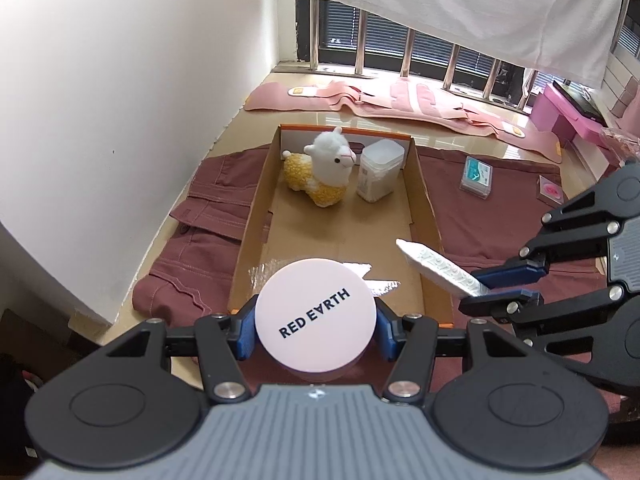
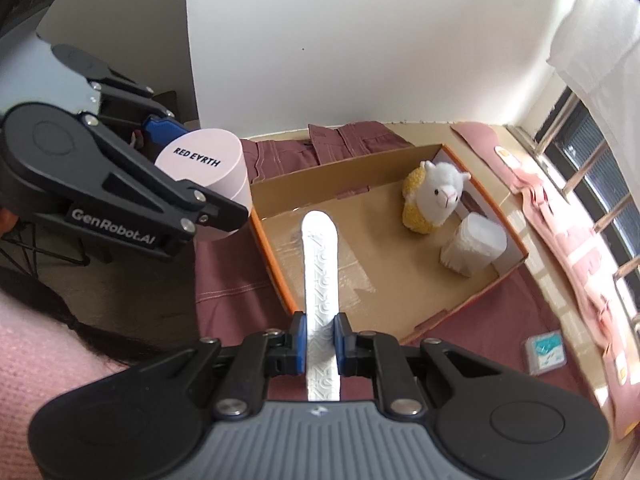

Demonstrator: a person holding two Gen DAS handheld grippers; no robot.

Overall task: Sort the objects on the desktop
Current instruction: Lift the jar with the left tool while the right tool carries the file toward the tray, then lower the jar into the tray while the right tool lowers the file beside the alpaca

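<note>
Left tool (image 1: 316, 330): pinching pink round jar (image 1: 315, 322) above box's near edge
Right tool (image 2: 321, 344): pinching white embossed strip (image 2: 320, 280)
Cardboard box (image 1: 344, 236): alpaca plush (image 1: 320, 168), clear container (image 1: 380, 176)

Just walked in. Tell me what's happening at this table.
A person is sorting small items into a cardboard box, with a hand-held gripper in each hand. The left hand-held gripper is shut on a pink Red Earth jar, held near the box's near end. The right hand-held gripper grips a flat white patterned stick that points into the box. A plush alpaca and a clear plastic container already sit inside. Two small packets lie on the maroon cloth outside.
</note>
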